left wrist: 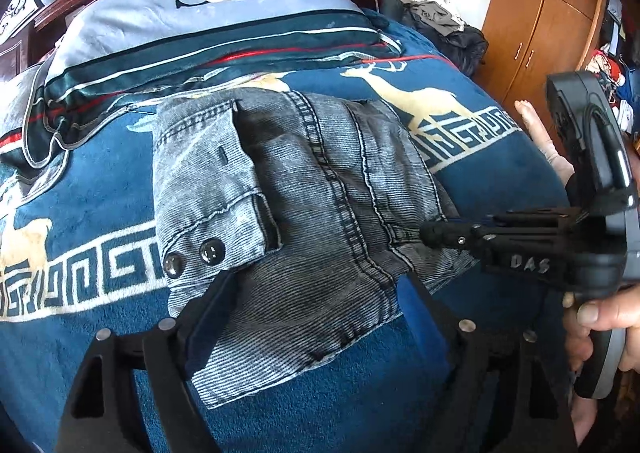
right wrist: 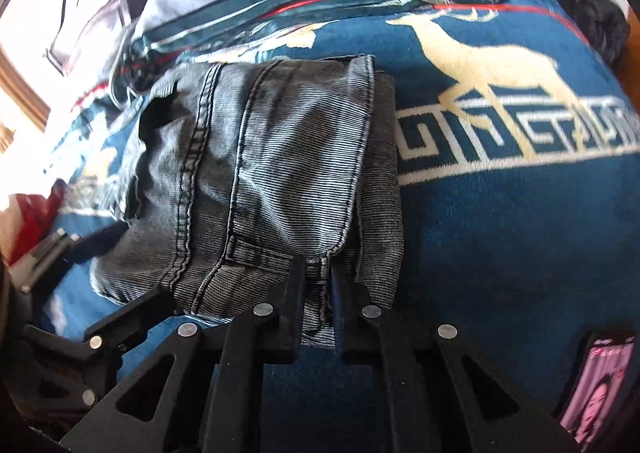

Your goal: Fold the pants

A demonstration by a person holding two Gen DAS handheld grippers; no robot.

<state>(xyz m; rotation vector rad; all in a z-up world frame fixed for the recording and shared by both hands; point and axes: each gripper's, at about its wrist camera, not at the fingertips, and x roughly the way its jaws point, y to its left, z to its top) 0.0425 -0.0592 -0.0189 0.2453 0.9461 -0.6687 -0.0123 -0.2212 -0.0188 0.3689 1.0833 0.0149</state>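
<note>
Two handheld grippers work over grey denim pants (left wrist: 296, 213) folded into a compact bundle on a blue blanket (left wrist: 100, 197) patterned with cream deer, near a striped pillow (left wrist: 208, 17). At the bundle's near edge, the left gripper (left wrist: 320, 293) stands wide open, its fingers straddling the cloth without pressing it. At the bundle's right side, the right gripper (right wrist: 320, 285) is clamped shut, pinching the denim's hem between its fingers. A phone (right wrist: 596, 385) lies on the blanket nearby.

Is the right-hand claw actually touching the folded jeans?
Touching. The right wrist view shows the right gripper shut on the jeans' near edge, denim pinched between its fingers.
</note>
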